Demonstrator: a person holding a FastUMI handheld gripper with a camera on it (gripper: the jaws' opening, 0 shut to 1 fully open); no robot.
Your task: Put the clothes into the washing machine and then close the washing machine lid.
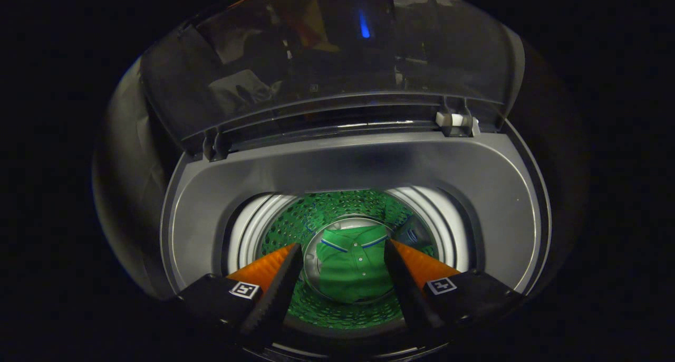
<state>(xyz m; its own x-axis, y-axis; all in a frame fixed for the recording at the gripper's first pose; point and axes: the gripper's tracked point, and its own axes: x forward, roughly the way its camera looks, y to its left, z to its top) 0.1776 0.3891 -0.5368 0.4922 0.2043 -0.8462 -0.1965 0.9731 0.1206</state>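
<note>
I look straight down into the top-loading washing machine (348, 167). A green shirt (350, 269) with a collar and blue trim lies flat at the bottom of the drum (253, 230), whose shiny perforated wall reflects green. My gripper (343, 251) hovers over the drum mouth, open, its two fingers spread to either side of the shirt far below and holding nothing. The tinted see-through lid (337, 56) stands raised behind the opening, hinged at the back (456, 122).
The grey top rim (506, 203) rings the drum mouth on all sides. A dim wall panel (132, 172) stands to the machine's left. A small blue light reflects in the lid (364, 25). The surroundings are dark.
</note>
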